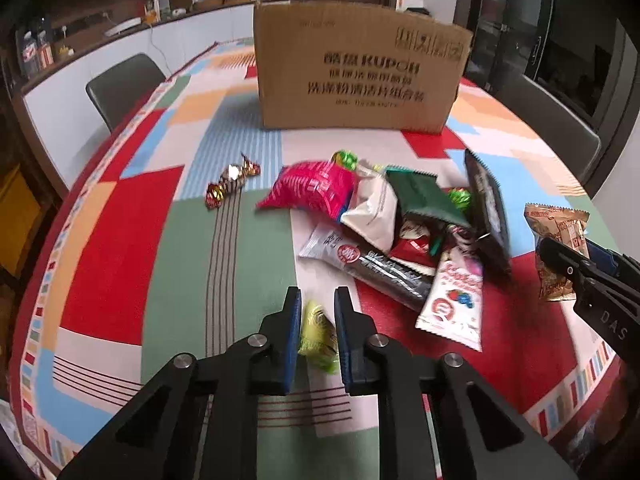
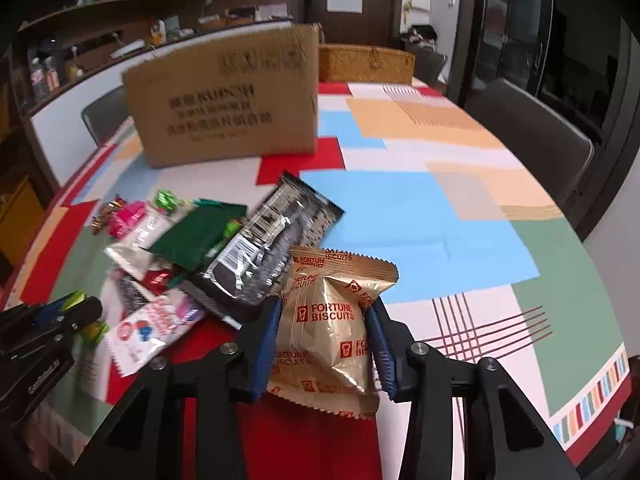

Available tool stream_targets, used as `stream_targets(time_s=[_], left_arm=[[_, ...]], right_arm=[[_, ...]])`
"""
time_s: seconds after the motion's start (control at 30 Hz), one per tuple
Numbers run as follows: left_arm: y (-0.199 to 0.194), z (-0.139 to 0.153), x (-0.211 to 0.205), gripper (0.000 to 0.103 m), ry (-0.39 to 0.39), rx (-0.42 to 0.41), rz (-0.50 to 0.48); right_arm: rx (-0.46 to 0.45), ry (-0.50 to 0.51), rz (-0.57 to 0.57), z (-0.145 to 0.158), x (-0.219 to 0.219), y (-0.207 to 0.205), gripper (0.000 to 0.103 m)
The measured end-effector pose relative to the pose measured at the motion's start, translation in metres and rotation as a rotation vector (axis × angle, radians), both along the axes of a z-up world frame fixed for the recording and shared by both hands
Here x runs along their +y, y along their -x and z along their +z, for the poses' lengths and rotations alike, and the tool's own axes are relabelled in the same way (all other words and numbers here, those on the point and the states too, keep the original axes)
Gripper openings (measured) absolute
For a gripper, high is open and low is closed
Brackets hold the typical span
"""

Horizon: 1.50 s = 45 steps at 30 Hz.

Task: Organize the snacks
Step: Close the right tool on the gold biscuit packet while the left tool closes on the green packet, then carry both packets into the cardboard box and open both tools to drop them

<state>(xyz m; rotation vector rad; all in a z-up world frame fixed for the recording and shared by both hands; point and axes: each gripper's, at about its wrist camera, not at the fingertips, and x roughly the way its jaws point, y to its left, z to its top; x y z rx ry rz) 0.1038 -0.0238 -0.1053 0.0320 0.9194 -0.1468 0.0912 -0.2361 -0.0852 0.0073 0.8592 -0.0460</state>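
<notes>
My left gripper (image 1: pixel 317 300) is shut on a yellow-green wrapped candy (image 1: pixel 318 334), above the near part of the table. My right gripper (image 2: pixel 322 316) is shut on a gold Fortune Biscuits packet (image 2: pixel 326 324); both also show in the left wrist view, the gripper (image 1: pixel 568 256) and the packet (image 1: pixel 558 248) at the right. A pile of snacks lies mid-table: a pink bag (image 1: pixel 310 190), a white pouch (image 1: pixel 374 210), a green packet (image 1: pixel 424 196), a black packet (image 1: pixel 486 208), a dark bar (image 1: pixel 368 262) and a white-pink sachet (image 1: pixel 456 298). A gold-red candy (image 1: pixel 232 180) lies apart at the left.
An open cardboard box (image 1: pixel 356 68) stands at the back of the colourful tablecloth (image 1: pixel 132 240). A wicker basket (image 2: pixel 366 62) sits behind it. Dark chairs (image 1: pixel 124 84) stand at both sides. The table's near edge curves below my grippers.
</notes>
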Motion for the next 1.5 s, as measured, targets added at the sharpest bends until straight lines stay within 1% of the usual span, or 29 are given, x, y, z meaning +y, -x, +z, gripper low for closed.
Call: stream_targets(time_s=[0.1, 0.2, 0.3, 0.33, 0.4, 0.47, 0.53, 0.6, 0.7, 0.9, 0.93, 1.0, 1.07, 1.23, 1.4, 1.5], left_arm=[[0.006, 0.007, -0.001, 0.014, 0.009, -0.012, -0.011], [0.013, 0.013, 0.000, 0.014, 0.012, -0.033, -0.023], [0.015, 0.011, 0.002, 0.016, 0.026, -0.002, -0.040], [0.017, 0.011, 0.003, 0.018, 0.027, 0.003, -0.046], [0.020, 0.008, 0.004, 0.031, 0.039, 0.016, -0.049], [0.020, 0.005, 0.004, 0.039, 0.053, 0.030, -0.055], [0.017, 0.001, 0.002, 0.042, 0.058, 0.049, -0.060], [0.012, -0.005, -0.001, 0.051, 0.061, 0.081, -0.074], [0.007, -0.013, -0.004, 0.051, 0.063, 0.112, -0.077], [-0.003, -0.019, -0.006, 0.049, 0.051, 0.115, -0.074], [-0.002, -0.019, -0.006, 0.046, 0.050, 0.108, -0.072], [-0.004, -0.019, -0.005, 0.030, 0.043, 0.106, -0.066], [-0.005, -0.019, -0.004, 0.023, 0.048, 0.106, -0.070], [-0.005, -0.017, -0.002, 0.021, 0.075, 0.113, -0.078], [-0.003, -0.004, -0.003, 0.021, 0.063, 0.093, -0.087], [-0.005, 0.007, -0.005, 0.021, 0.071, 0.074, -0.103]], right_arm=[[-0.034, -0.008, 0.021, 0.012, 0.003, 0.008, 0.043], [-0.054, -0.018, 0.039, 0.020, 0.006, 0.013, 0.043], [-0.063, -0.028, 0.063, 0.024, 0.010, 0.015, 0.043], [-0.060, -0.029, 0.071, 0.024, 0.012, 0.015, 0.043], [-0.057, -0.030, 0.084, 0.023, 0.015, 0.016, 0.043], [-0.050, -0.043, 0.096, 0.021, 0.017, 0.017, 0.043], [-0.036, -0.048, 0.104, 0.017, 0.019, 0.018, 0.043], [-0.024, -0.048, 0.111, 0.014, 0.020, 0.019, 0.043], [-0.013, -0.052, 0.116, 0.011, 0.020, 0.018, 0.043], [0.019, -0.040, 0.131, 0.003, 0.023, 0.014, 0.043], [0.024, -0.043, 0.135, 0.002, 0.024, 0.013, 0.043], [0.026, -0.044, 0.138, 0.001, 0.024, 0.012, 0.043], [0.027, -0.039, 0.138, 0.001, 0.025, 0.011, 0.043], [0.028, -0.039, 0.153, 0.002, 0.029, 0.011, 0.043], [0.012, -0.044, 0.161, 0.009, 0.030, 0.013, 0.043], [-0.004, -0.041, 0.175, 0.015, 0.032, 0.013, 0.043]])
